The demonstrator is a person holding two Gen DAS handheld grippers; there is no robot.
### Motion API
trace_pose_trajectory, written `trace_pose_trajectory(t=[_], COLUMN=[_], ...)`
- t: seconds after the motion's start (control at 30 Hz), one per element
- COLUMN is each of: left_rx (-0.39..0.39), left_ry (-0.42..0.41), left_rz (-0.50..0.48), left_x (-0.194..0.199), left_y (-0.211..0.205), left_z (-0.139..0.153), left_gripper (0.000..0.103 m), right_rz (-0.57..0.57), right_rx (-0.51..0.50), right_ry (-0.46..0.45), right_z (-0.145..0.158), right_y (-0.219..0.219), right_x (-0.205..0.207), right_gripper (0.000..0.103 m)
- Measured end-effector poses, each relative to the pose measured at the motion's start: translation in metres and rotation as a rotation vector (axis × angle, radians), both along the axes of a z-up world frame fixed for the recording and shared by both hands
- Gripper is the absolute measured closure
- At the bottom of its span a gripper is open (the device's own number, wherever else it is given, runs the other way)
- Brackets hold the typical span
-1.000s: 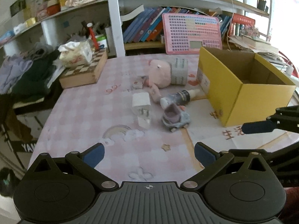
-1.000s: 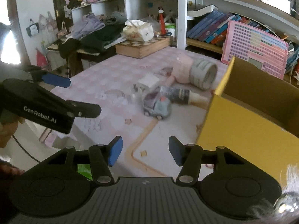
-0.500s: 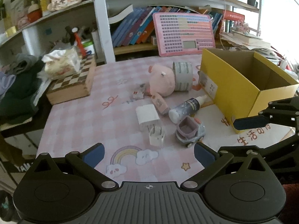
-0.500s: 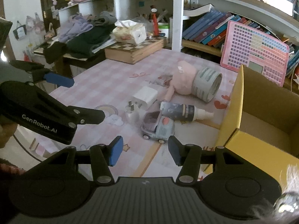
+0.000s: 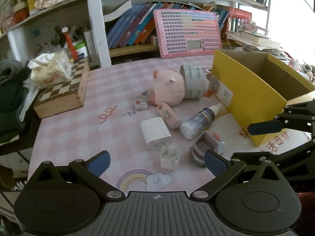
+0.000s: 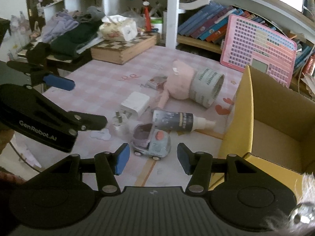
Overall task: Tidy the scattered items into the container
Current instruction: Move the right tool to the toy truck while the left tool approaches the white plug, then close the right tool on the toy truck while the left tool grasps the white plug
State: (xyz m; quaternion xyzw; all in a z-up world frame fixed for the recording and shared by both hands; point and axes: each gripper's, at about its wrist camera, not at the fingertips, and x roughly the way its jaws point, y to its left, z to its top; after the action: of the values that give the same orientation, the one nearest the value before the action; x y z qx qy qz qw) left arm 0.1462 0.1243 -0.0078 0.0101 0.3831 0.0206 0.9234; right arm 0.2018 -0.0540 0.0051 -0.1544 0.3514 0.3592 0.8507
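Nothing looks packed yet: the open yellow cardboard box point(image 6: 271, 118) on the right shows only bare floor, the small grey-blue toy truck point(image 6: 151, 141), dark spray bottle point(image 6: 177, 121) and pink plush point(image 5: 169, 91) lie left of it, and both the left gripper point(image 5: 156, 160) and right gripper point(image 6: 152, 159) hang spread and empty.

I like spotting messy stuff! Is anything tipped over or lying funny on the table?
Yes. The spray bottle lies on its side by the yellow box, and the tape roll is tipped against the pink plush toy. The toy truck stands upright on its wheels.
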Motion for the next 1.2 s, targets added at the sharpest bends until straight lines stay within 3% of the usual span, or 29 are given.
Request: trace_pose_trajectory(t=[0.53, 0.7, 0.97, 1.2], left_rx=[-0.023, -0.053, -0.06, -0.009], left_ry=[0.071, 0.115, 0.186, 0.169], left_rz=[-0.048, -0.099, -0.155, -0.181], left_x=[0.035, 0.045, 0.058, 0.056], left_y=[0.018, 0.018, 0.012, 0.008], left_z=[-0.024, -0.036, -0.054, -0.059], left_gripper=[0.009, 0.019, 0.042, 0.049], right_rz=[0.011, 0.03, 0.069, 0.086], right_rx=[-0.082, -0.118, -0.17, -0.193], right_ry=[0.026, 0.063, 0.081, 0.096], right_z=[-0.016, -0.025, -0.038, -0.046], right_y=[0.032, 0.041, 0.053, 0.058], right_x=[0.025, 0.034, 0.042, 0.047], right_gripper=[0.049, 0.041, 0.041, 0.041])
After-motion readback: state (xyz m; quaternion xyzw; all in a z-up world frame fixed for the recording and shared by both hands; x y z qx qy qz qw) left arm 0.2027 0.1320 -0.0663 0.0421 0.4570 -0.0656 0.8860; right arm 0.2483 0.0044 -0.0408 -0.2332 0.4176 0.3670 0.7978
